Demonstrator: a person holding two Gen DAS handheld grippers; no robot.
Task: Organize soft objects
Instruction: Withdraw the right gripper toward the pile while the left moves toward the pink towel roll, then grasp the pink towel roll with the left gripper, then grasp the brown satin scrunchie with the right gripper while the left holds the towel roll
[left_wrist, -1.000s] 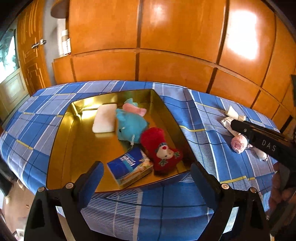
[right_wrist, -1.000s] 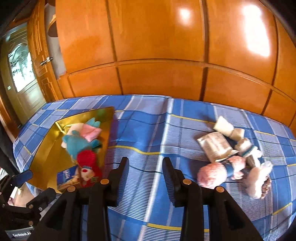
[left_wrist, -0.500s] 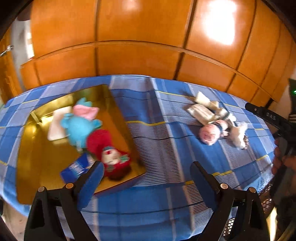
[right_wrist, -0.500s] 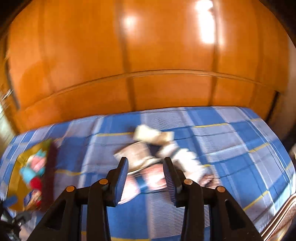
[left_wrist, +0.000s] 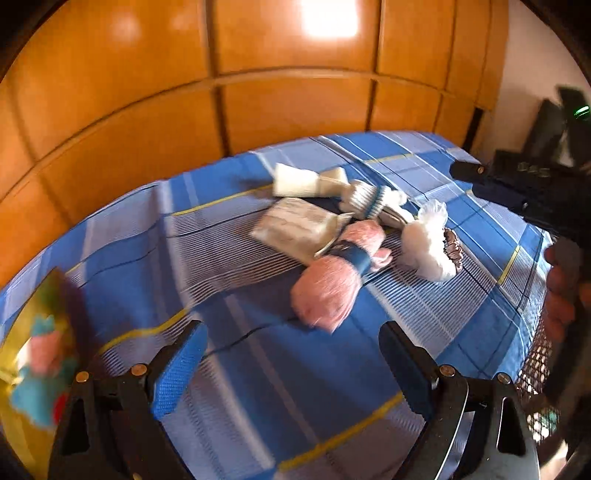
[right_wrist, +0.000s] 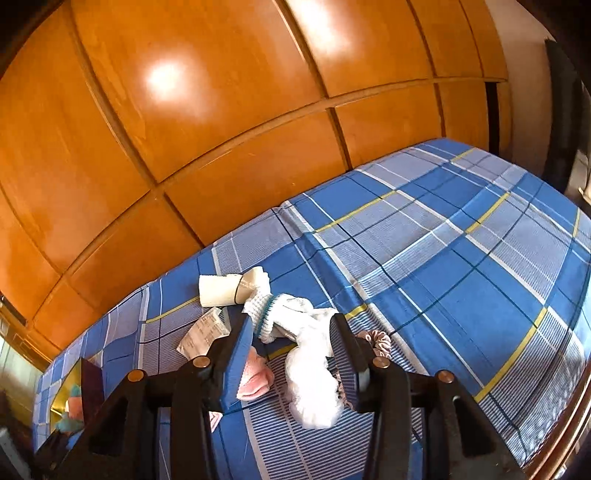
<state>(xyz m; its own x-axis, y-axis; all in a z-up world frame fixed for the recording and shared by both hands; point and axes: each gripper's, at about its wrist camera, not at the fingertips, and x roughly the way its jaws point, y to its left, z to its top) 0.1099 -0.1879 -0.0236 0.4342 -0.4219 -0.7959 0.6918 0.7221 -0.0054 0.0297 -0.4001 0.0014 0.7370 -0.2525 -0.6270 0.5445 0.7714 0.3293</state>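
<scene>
Both claws had swung from the gold tray (left_wrist: 22, 325) to the sock pile (left_wrist: 354, 229) on the checked bed (left_wrist: 236, 369); left claw (left_wrist: 291, 365) gaped empty, right claw (right_wrist: 291, 354), just widening, straddled a white sock (right_wrist: 314, 380) without clamping.

A heap of soft things lies on the bedcover (left_wrist: 229, 369) in front of the wooden panelling (left_wrist: 280, 107). In it the yarn skein (left_wrist: 332, 284) lies nearest the left wrist camera, the flat packet (left_wrist: 295, 229) behind it, the rolled cloth (left_wrist: 295, 181) farthest back and the frilly bundle (left_wrist: 424, 243) to the right. The tray (left_wrist: 22, 435) holding plush toys (left_wrist: 40, 376) sits far left, well apart from the heap.
</scene>
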